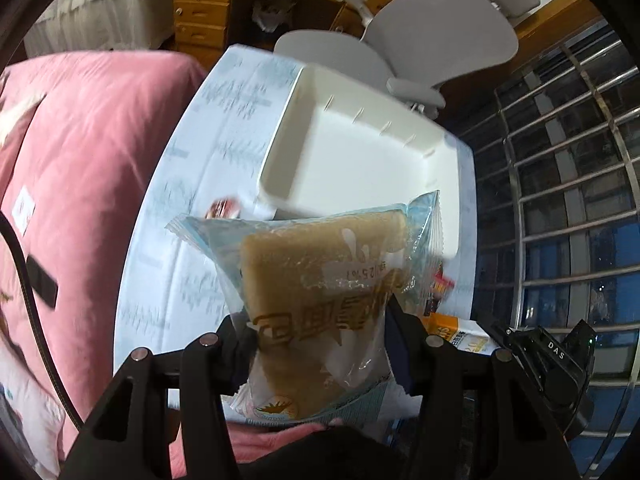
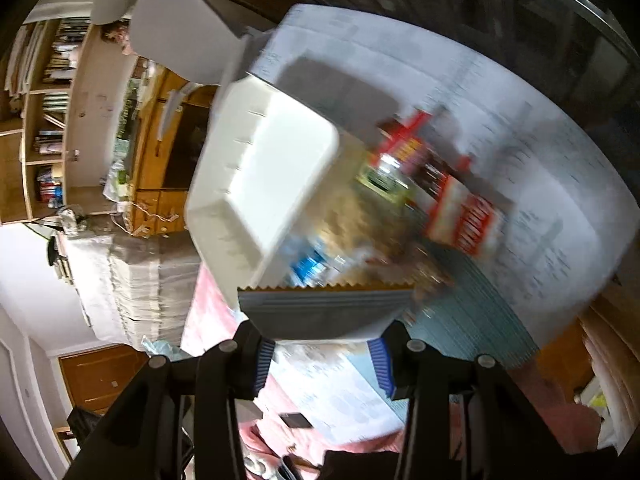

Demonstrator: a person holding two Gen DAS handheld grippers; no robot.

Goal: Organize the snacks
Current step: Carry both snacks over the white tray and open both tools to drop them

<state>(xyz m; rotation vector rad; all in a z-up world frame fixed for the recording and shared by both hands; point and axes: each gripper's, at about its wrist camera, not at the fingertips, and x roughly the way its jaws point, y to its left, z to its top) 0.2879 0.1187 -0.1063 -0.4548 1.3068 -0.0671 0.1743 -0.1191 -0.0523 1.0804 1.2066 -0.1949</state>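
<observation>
The left gripper (image 1: 320, 344) pinches a clear-wrapped bread packet (image 1: 320, 272) by its lower half, held above the table before the empty white bin (image 1: 360, 160). It looks light, soft and crushable; its film looks slippery. The right gripper (image 2: 320, 344) pinches a serrated-edged packet (image 2: 324, 312).

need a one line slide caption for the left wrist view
Left gripper holds a clear-wrapped bread packet above the table, in front of an empty white bin.
</observation>
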